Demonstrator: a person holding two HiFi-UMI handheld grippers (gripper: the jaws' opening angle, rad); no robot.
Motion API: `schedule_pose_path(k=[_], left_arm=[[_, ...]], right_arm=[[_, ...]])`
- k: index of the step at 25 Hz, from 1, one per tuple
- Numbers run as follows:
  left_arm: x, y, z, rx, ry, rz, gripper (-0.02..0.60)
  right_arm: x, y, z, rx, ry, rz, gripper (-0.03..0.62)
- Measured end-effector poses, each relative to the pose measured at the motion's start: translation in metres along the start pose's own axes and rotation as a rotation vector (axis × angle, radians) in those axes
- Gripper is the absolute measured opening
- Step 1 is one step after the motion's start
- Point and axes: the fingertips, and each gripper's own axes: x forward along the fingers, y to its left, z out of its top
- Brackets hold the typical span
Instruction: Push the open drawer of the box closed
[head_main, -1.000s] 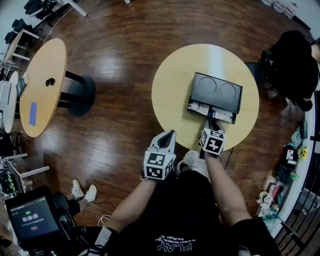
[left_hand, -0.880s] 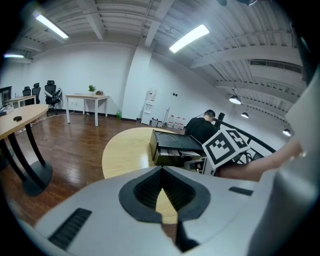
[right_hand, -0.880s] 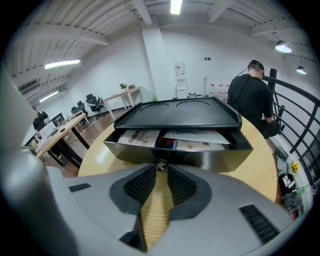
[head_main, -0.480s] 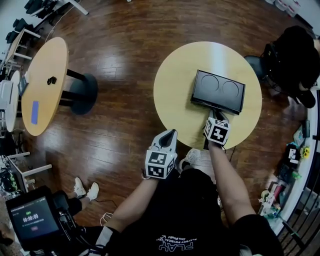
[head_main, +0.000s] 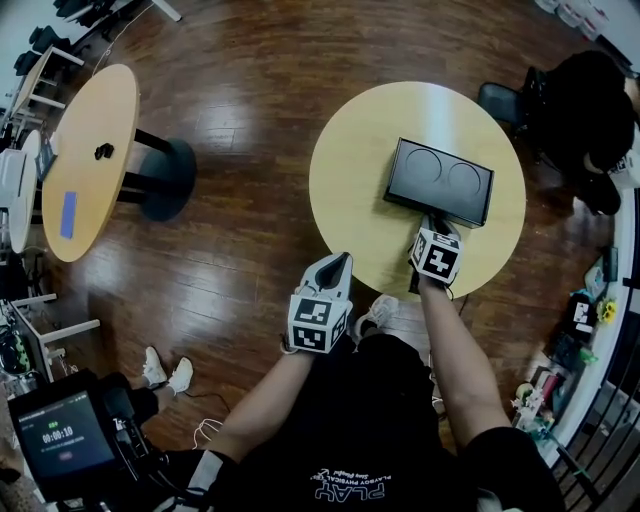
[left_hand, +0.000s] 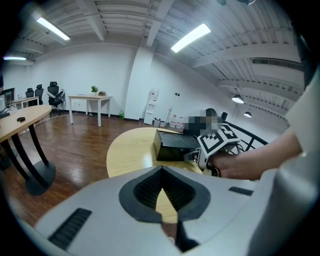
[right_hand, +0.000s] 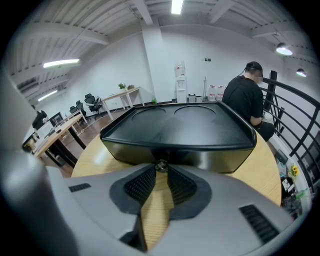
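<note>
- Far left, a second wooden table (head_main: 95, 130) stands well apart from my work, with a small dark thing (head_main: 103, 152) and a blue strip (head_main: 68, 214) lying on it.
- At the bottom left corner I see a small screen (head_main: 62, 440) showing a timer.
- My left gripper (head_main: 338, 264) hangs off the near edge of the round table (head_main: 350, 170), over the floor. In its own view the left gripper (left_hand: 161, 170) has its tips pressed together with nothing between them, and it points across the table toward the box (left_hand: 172, 146).
- The black box (head_main: 440, 182) sits on the right half of the round table. Its top is a shallow tray with two round dents.
- The drawer (right_hand: 200, 159) is pushed all the way in; its front lies flush with the box's front wall and no part sticks out.
- My right gripper (head_main: 430, 224) is up against the box's near side. In its own view the right gripper (right_hand: 160, 169) has its jaws drawn almost together, the tips closed on either side of the small round knob (right_hand: 160, 165) on the drawer front.
- Far right, past the table's edge, a person in black (head_main: 590, 120) sits facing away.
</note>
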Motion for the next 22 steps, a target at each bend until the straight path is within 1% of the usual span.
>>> schedule_pose_path(k=[4, 10, 15, 20, 22], left_arm=[[-0.001, -0.001, -0.001, 0.001, 0.001, -0.003, -0.003], [-0.003, 0.001, -0.001, 0.001, -0.005, -0.003, -0.003], [-0.003, 0.002, 0.000, 0.009, -0.008, -0.011, -0.003], [0.000, 0.000, 0.006, 0.024, -0.020, -0.023, -0.003], [0.000, -0.002, 0.008, 0.036, -0.023, -0.033, -0.003]], right_arm=[[0.001, 0.001, -0.001, -0.012, -0.007, -0.007, 0.078], [-0.008, 0.002, 0.000, -0.037, -0.063, -0.017, 0.080], [-0.022, 0.005, -0.004, -0.031, -0.078, 0.010, 0.080], [-0.048, 0.015, -0.007, -0.075, -0.142, 0.035, 0.078], [-0.060, 0.018, -0.010, -0.086, -0.171, 0.039, 0.038]])
